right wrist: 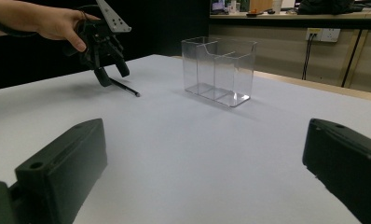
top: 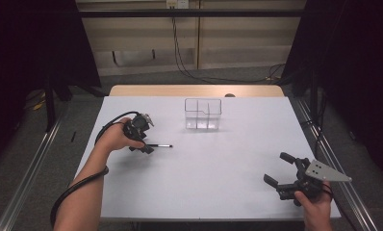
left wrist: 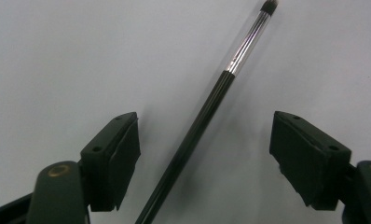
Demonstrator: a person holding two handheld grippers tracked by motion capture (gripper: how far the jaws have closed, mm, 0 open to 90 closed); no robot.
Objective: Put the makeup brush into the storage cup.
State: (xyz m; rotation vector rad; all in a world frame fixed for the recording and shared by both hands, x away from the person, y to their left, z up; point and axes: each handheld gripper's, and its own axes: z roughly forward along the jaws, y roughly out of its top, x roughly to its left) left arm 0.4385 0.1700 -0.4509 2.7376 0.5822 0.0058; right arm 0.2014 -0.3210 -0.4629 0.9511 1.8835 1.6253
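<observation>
A thin black brush point(top: 161, 145) with a silvery section near its dark tip lies flat on the white table point(top: 204, 173), left of centre. My left gripper point(top: 144, 147) stands over its handle end, tilted down. In the left gripper view the brush point(left wrist: 197, 126) runs diagonally between the open jaws of that gripper point(left wrist: 204, 154), touching neither pad. My right gripper point(top: 276, 167) is open near the front right corner with nothing in it point(right wrist: 204, 168). The right gripper view shows the left gripper point(right wrist: 110, 70) over the brush point(right wrist: 127, 89).
A clear plastic organiser point(top: 203, 114) with divided compartments stands upright at the back centre of the table, seen also as the organiser point(right wrist: 218, 70) in the right gripper view. A wooden strip point(top: 194, 90) runs along the far table edge. Cables hang behind it.
</observation>
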